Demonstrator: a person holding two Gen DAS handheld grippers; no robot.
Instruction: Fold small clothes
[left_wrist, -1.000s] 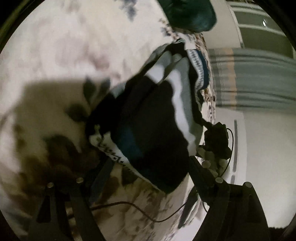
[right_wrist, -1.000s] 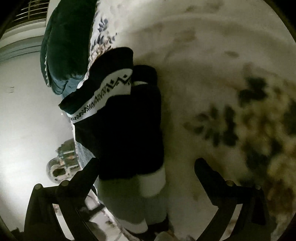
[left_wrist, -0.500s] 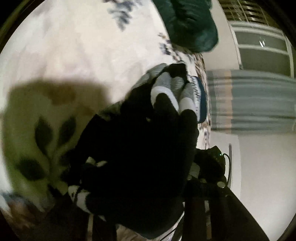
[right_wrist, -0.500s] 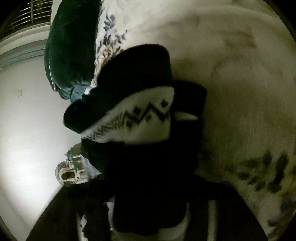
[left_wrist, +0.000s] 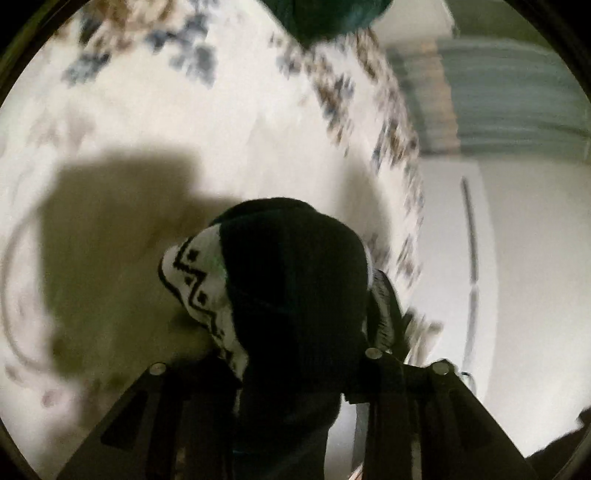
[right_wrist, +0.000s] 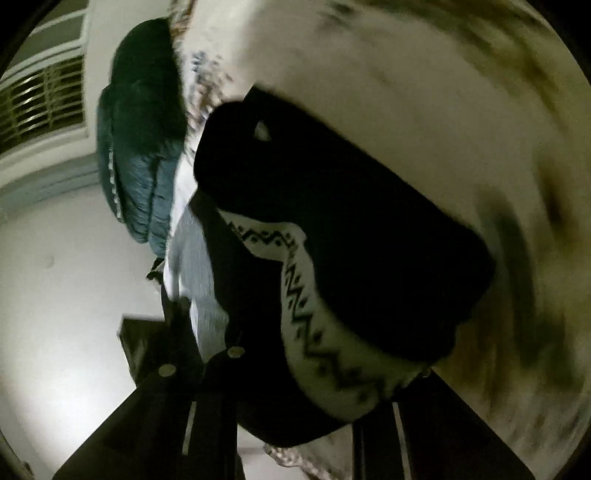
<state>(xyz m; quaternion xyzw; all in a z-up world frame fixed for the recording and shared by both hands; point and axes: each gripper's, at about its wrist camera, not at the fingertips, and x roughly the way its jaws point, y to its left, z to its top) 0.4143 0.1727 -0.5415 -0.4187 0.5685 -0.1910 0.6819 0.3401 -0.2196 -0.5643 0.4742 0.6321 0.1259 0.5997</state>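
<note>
Both wrist views, same instant. A small dark knit garment with a white zigzag-patterned band is held up above a bed with a pale floral cover; a dark green cushion lies at the bed's far end, beyond the garment. In the left wrist view the left gripper has its fingers clamped on the garment's dark body, the cloth bulging forward from between them and casting a broad shadow on the cover to the garment's left. In the right wrist view the right gripper has its fingers closed on the garment too, near the patterned band, with the dark body draped over and beyond them. The other gripper's dark frame shows just left of the garment here. Both views are motion-blurred, so the bundle is probably being carried or turned.

Judged step: bringing one part of the garment over another to form a fold. To do it well, keep both grips firm, hold the two pinched edges level, lower the cloth onto a bare stretch of cover near the cushion, and let the hanging part land first so the fold lies flat before either grip opens.
</note>
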